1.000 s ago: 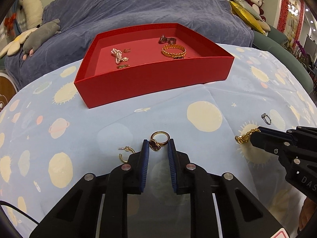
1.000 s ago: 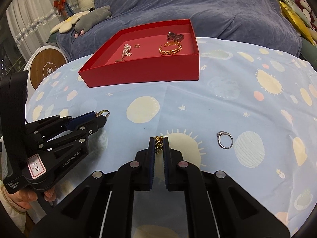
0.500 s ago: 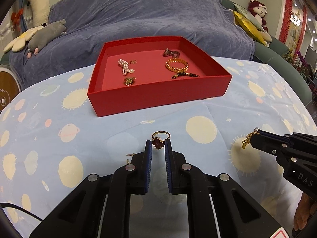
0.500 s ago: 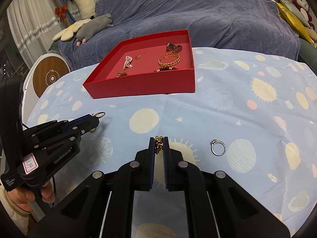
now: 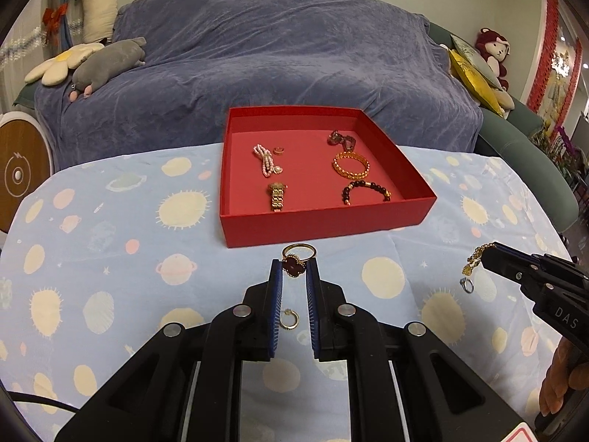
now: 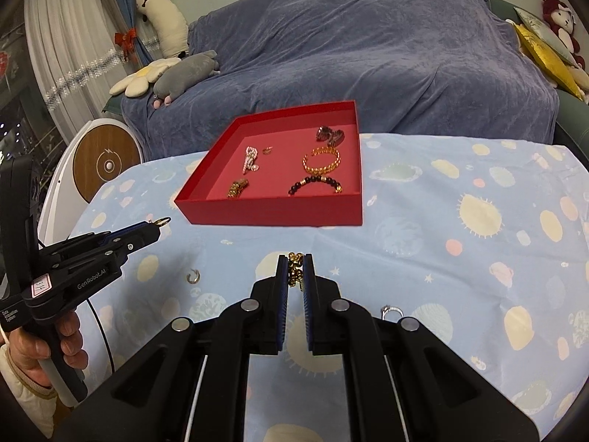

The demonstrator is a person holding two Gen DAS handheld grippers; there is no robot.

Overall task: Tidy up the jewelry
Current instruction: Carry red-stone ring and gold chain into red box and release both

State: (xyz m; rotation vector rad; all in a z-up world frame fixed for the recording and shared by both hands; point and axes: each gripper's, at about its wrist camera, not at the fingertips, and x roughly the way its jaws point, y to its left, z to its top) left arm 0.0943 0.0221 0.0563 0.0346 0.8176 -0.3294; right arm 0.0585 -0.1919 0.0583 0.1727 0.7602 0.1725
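Between the pads of the left gripper (image 5: 294,270): gold ring with dark clover face (image 5: 296,262), pinched, aloft short of the red tray (image 5: 324,225) near edge. Right gripper (image 6: 295,272): clamped on limp gold chain (image 6: 295,269). Both light, slippery; hold by band or links. Right view alone shows the person's hand (image 6: 44,350).

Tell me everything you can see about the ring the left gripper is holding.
The ring is a thin gold-coloured band with a dark red clover-shaped face edged in gold beading. It is pinched at the face between the fingertips of the left gripper, band rising beyond them, lifted off the tablecloth in front of the red box. Nothing else touches it.
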